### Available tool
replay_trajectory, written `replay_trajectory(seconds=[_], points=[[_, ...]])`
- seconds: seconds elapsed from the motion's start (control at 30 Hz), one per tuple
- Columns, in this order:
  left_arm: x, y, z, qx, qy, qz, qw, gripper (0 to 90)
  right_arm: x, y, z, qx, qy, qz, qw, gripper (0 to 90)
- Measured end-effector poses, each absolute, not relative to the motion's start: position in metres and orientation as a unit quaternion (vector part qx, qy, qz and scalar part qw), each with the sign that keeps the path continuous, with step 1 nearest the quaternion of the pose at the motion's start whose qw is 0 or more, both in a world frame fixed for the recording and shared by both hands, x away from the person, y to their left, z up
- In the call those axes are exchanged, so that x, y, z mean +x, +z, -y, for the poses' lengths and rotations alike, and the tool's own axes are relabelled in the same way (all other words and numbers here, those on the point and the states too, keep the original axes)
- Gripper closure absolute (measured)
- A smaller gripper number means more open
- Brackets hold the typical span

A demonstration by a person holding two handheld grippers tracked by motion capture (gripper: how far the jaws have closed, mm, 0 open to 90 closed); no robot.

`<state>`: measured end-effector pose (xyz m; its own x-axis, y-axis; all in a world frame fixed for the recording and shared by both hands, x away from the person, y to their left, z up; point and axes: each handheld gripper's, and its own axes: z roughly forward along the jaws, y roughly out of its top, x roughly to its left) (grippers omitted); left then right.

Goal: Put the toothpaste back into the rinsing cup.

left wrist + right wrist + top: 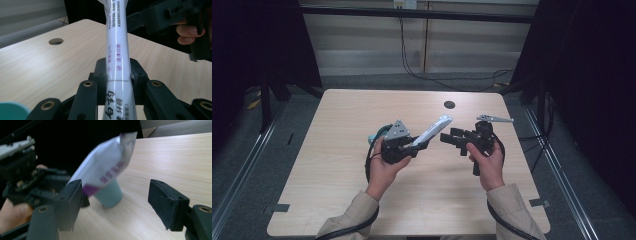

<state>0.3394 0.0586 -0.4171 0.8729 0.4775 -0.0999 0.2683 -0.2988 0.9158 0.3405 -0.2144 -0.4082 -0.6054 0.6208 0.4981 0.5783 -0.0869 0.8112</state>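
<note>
A white tube (434, 127) printed with red and purple characters is held above the wooden table (342, 150). My left gripper (416, 144) is shut on its lower part, and the tube slants up and to the right. In the left gripper view the tube (117, 37) rises straight between the two black jaws. My right gripper (446, 136) is level just right of the tube, pointing left at it. In the right gripper view its jaws (115, 195) stand open with nothing between the pads, and the blurred tube (107, 167) hangs just beyond them.
A small teal cap-like cylinder (374, 135) stands on the table behind the left hand, and is seen past the tube (110, 195) in the right gripper view. A round cable hole (449, 104) is near the far edge. Cables trail off the table's near side.
</note>
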Motion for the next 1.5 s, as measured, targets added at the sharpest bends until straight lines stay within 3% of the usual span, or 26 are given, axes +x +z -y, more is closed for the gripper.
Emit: replay_trajectory(seconds=[0.17,0.53,0.7,0.83,1.07,1.27,1.33,1.5], points=[[0.334,-0.420,-0.045,0.809,0.083,-0.218,0.540,72.4,0.346,-0.409,0.211,0.451,0.606,-0.656,-0.005,28.1],[0.332,-0.424,-0.033,0.819,0.063,-0.208,0.531,72.1,0.344,-0.402,0.215,0.462,0.611,-0.643,-0.010,52.1],[0.334,-0.423,-0.029,0.826,0.053,-0.205,0.522,69.9,0.340,-0.388,0.209,0.428,0.599,-0.676,0.020,58.7],[0.336,-0.412,-0.029,0.832,0.061,-0.202,0.513,58.9,0.336,-0.373,0.203,0.400,0.575,-0.711,0.063,60.8],[0.340,-0.399,-0.028,0.848,0.063,-0.195,0.489,56.2,0.334,-0.366,0.197,0.379,0.553,-0.737,0.083,61.1],[0.341,-0.398,-0.024,0.852,0.058,-0.191,0.484,57.7,0.331,-0.363,0.188,0.359,0.530,-0.762,0.100,61.2],[0.340,-0.396,-0.023,0.852,0.055,-0.185,0.487,65.3,0.330,-0.363,0.183,0.350,0.519,-0.773,0.103,61.2],[0.339,-0.393,-0.020,0.852,0.058,-0.183,0.487,73.1,0.329,-0.362,0.179,0.348,0.519,-0.774,0.102,60.9]])
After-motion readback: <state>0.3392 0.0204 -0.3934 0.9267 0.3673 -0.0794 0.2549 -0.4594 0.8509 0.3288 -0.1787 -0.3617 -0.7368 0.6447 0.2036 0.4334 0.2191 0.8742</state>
